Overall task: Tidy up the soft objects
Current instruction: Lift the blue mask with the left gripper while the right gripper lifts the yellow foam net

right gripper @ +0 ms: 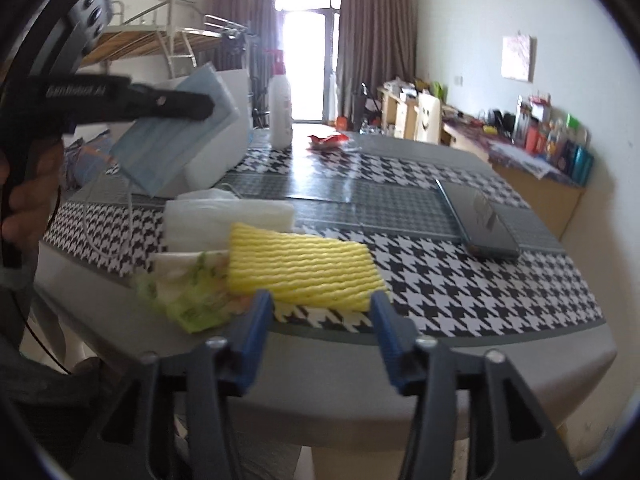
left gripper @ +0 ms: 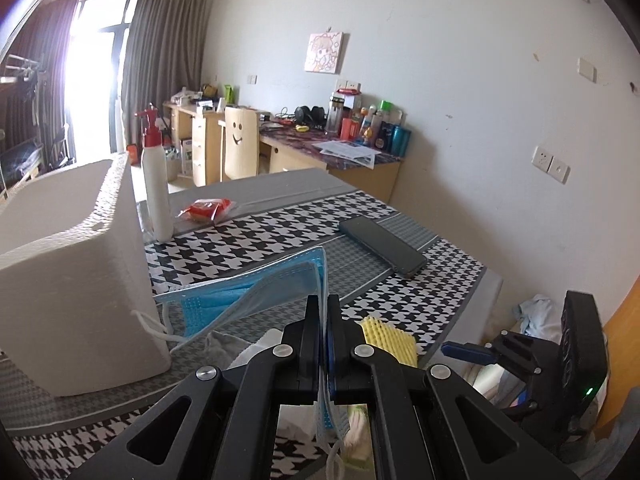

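My left gripper (left gripper: 324, 304) is shut on a blue face mask (left gripper: 248, 296) and holds it in the air beside the white basket (left gripper: 68, 272). In the right wrist view the left gripper (right gripper: 208, 106) holds the mask (right gripper: 176, 140) above the table's left side, in front of the basket (right gripper: 224, 140). My right gripper (right gripper: 320, 300) is open and empty, just off the table's near edge, facing a yellow foam pad (right gripper: 300, 268). The pad lies beside a floral cloth (right gripper: 192, 292) and a white tissue pack (right gripper: 224, 220).
A white bottle with a red pump (left gripper: 156, 188) and a red snack packet (left gripper: 208, 209) stand behind the basket. A dark phone (right gripper: 476, 216) lies at the right of the houndstooth table mat (right gripper: 460, 280). A cluttered desk (right gripper: 532, 172) runs along the far wall.
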A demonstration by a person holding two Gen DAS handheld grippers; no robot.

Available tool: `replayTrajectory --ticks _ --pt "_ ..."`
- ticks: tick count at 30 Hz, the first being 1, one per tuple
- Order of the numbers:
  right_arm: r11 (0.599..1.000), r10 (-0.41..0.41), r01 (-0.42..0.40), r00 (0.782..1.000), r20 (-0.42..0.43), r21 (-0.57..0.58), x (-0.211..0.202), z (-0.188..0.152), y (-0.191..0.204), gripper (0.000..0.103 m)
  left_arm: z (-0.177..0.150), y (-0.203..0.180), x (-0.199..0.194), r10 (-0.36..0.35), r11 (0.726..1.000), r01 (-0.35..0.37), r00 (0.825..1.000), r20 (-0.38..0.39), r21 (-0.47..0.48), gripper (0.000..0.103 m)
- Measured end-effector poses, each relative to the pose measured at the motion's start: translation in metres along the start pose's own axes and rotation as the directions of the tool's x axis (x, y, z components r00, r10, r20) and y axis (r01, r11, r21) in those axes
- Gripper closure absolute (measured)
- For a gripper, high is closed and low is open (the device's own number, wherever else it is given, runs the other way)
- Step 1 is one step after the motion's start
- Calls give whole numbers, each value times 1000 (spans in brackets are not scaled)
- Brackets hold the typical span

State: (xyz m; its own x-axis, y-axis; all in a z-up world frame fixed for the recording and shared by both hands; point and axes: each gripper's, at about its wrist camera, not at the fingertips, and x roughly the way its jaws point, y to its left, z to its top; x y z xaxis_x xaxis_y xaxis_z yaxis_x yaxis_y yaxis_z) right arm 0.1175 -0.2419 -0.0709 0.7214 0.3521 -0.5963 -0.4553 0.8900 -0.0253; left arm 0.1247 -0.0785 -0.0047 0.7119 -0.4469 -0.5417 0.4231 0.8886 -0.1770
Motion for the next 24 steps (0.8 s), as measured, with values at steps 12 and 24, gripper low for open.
replayTrajectory --ticks 12,24 --pt "973 -118 116 993 -1 -198 22 1 23 46 -5 7 -19 -4 1000 4 1000 15 -25 101" --pt "982 -81 72 996 -44 -176 43 12 11 86 -12 19 -18 2 998 -2 1000 4 -59 101"
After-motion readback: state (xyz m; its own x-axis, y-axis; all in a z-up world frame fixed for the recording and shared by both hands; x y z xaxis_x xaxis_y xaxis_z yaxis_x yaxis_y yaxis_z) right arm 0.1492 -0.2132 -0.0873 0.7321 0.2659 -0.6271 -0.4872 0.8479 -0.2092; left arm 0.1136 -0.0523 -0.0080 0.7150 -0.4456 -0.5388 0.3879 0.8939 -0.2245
